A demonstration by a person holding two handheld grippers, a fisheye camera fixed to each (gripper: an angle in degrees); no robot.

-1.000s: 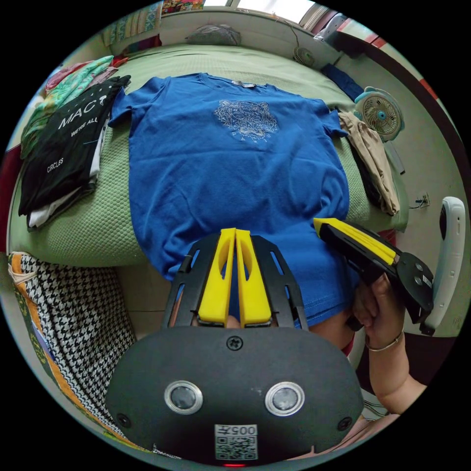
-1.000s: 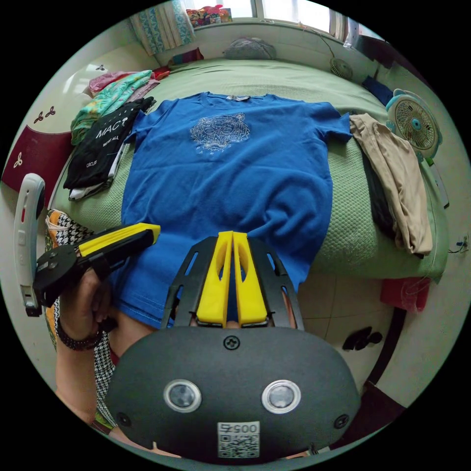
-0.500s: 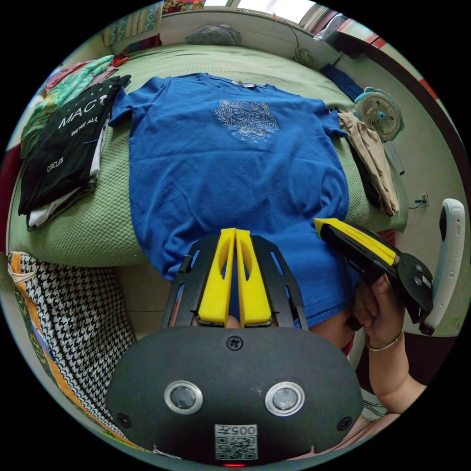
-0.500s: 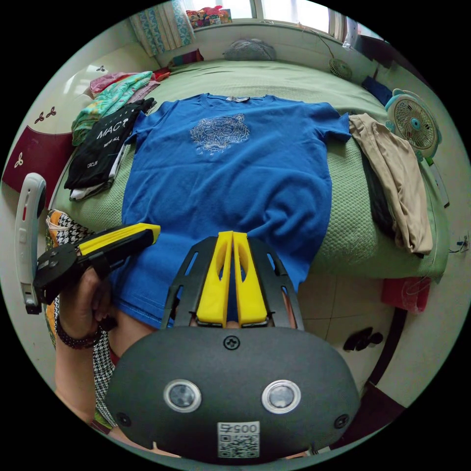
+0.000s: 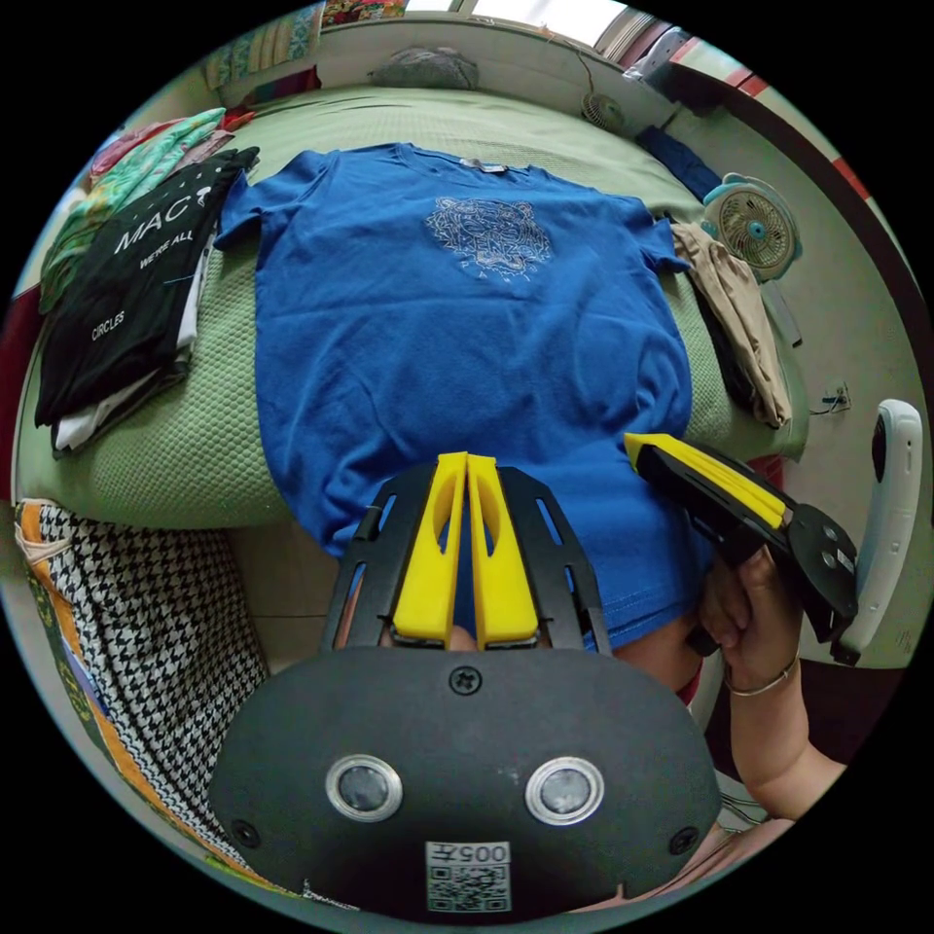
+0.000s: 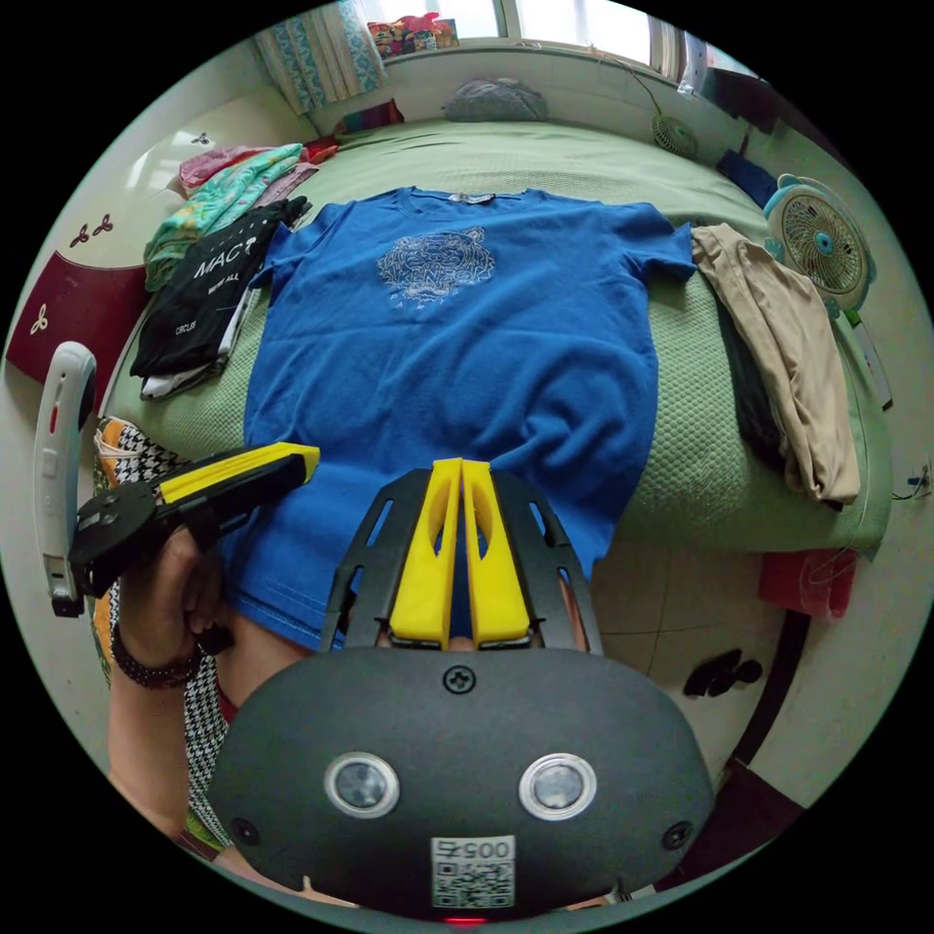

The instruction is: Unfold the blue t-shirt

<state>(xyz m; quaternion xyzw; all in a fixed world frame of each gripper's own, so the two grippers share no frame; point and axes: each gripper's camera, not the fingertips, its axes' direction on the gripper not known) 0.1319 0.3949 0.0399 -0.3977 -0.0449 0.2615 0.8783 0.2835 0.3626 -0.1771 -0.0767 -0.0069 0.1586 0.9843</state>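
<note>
The blue t-shirt point(image 5: 467, 331) point(image 6: 457, 341) lies spread flat, print side up, on the green bed point(image 5: 175, 438) point(image 6: 700, 457). Both sleeves are out and its hem hangs over the near edge of the bed. My left gripper point(image 5: 467, 457) is shut and hovers over the lower part of the shirt; in the right gripper view it point(image 6: 309, 452) sits at the shirt's left edge, held by a hand. My right gripper point(image 6: 460, 463) is shut too, over the lower hem area; in the left gripper view it point(image 5: 632, 443) reaches the shirt's right edge. I see no fabric pinched in either.
A stack of folded clothes topped by a black shirt point(image 5: 126, 292) point(image 6: 199, 292) lies left of the blue shirt. A beige garment point(image 5: 739, 311) point(image 6: 788, 360) lies to its right. A small fan point(image 5: 754, 224) point(image 6: 822, 243) stands beyond it. A houndstooth bag point(image 5: 146, 623) leans against the bed.
</note>
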